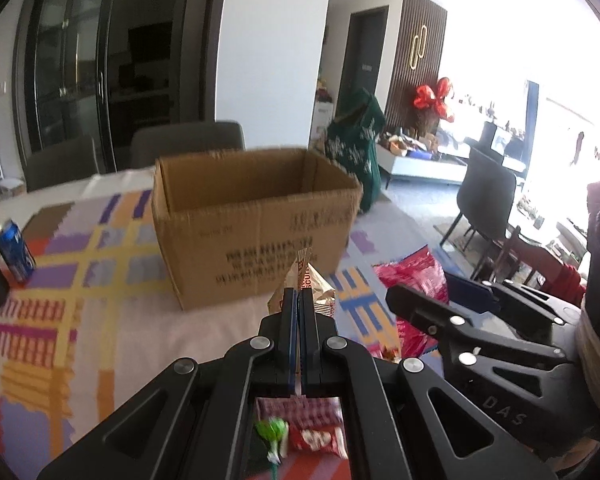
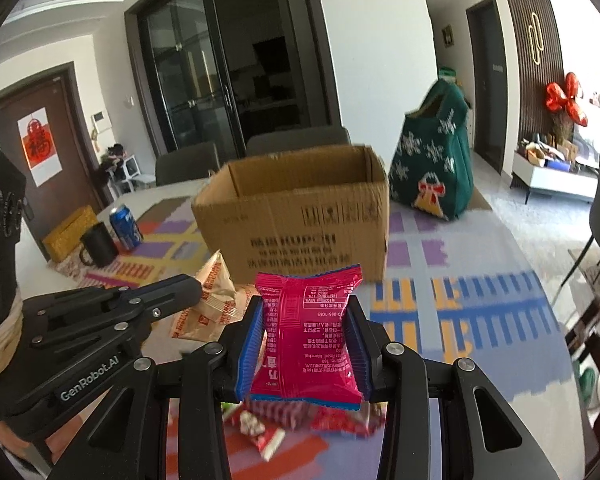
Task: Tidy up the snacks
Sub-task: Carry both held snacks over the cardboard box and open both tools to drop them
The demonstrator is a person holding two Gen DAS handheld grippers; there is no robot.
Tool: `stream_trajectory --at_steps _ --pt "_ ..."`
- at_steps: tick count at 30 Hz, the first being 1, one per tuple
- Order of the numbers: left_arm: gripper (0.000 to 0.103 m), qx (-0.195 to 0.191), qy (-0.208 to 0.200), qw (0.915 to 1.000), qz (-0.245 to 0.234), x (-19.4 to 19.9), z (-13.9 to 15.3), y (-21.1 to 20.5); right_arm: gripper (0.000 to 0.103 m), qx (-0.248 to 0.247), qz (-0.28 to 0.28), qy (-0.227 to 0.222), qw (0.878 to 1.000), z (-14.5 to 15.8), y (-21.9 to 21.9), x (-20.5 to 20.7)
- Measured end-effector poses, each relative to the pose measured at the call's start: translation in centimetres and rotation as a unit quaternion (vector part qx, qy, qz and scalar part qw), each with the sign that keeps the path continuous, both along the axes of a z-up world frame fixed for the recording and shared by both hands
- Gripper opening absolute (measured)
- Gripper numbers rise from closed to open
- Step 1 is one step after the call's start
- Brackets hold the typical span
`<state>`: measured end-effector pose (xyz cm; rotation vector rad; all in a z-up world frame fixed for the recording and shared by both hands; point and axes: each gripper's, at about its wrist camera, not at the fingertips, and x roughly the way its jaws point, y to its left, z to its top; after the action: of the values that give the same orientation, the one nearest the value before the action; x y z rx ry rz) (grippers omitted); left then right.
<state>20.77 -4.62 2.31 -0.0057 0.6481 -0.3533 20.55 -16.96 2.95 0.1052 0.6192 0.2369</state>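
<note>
An open cardboard box (image 1: 256, 216) stands on the patterned tablecloth; it also shows in the right wrist view (image 2: 300, 220). My left gripper (image 1: 299, 300) is shut on a beige biscuit packet (image 1: 306, 280), held above the table in front of the box; the same packet shows in the right wrist view (image 2: 212, 304). My right gripper (image 2: 305, 336) is shut on a pink snack packet (image 2: 306, 332), held upright in front of the box. The right gripper (image 1: 452, 312) sits right of my left one. Loose snacks (image 1: 300, 428) lie on the table below both grippers.
A blue can (image 1: 14, 250) and a black mug (image 2: 98, 246) stand at the left of the table, with a yellow box (image 2: 70, 234) behind. A green bag (image 2: 436, 164) sits at the far right. Grey chairs (image 1: 188, 142) stand behind the table.
</note>
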Motion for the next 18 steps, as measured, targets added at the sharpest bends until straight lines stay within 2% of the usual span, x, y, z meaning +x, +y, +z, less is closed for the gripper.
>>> stream_trajectory --at_steps 18 --pt "0.003 0.017 -0.093 0.9949 0.036 6.5 5.8 2.2 0.04 -0.019 0.006 -0.06 0.998 5.2 2.1 8.0"
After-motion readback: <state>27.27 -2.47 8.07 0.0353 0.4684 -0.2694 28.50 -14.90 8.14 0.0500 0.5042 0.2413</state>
